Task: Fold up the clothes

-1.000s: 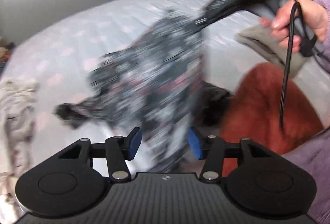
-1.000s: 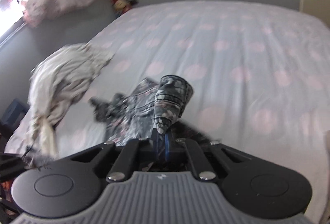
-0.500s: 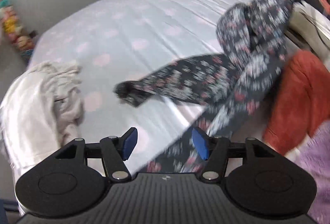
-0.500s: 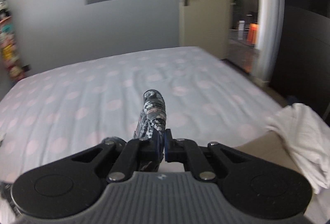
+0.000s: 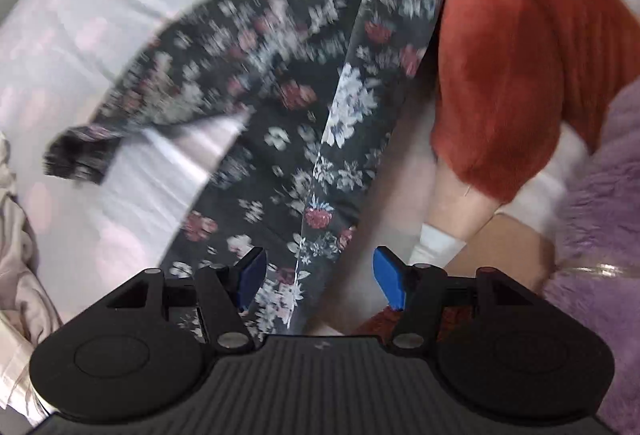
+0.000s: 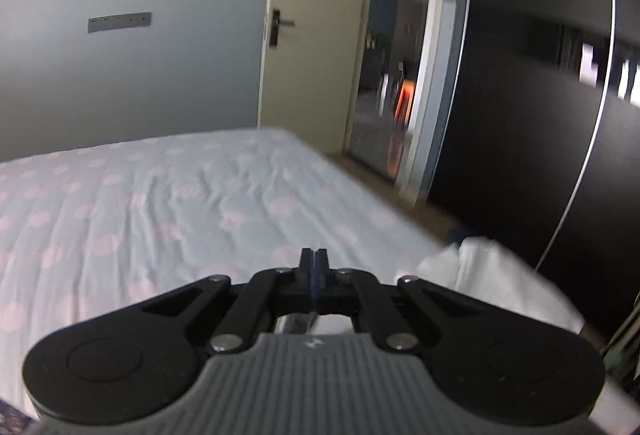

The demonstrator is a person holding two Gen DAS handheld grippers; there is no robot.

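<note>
A dark floral garment [image 5: 288,103] hangs stretched from the top right down across the bed's edge in the left wrist view. One long part trails over the sheet to the left. Another hangs down between my left gripper's [image 5: 320,277] open blue pads [image 5: 251,277] without being clamped. My right gripper [image 6: 314,263] is raised with its jaws pressed together. A thin strip of fabric shows beneath them, and the garment's hold there is mostly hidden. A floral scrap [image 6: 12,421] shows at the lower left of the right wrist view.
The bed [image 6: 160,203] has a pale sheet with pink dots. A rust-orange fuzzy garment [image 5: 516,47] and a purple fuzzy sleeve [image 5: 600,235] are at the right. Beige crumpled cloth [image 5: 16,235] lies at the left. White cloth [image 6: 492,275], a door and a dark wardrobe stand at the right.
My right gripper has lifted and swung right, pulling the floral garment up off the bed. My left gripper has moved in under the hanging fabric, still open.
</note>
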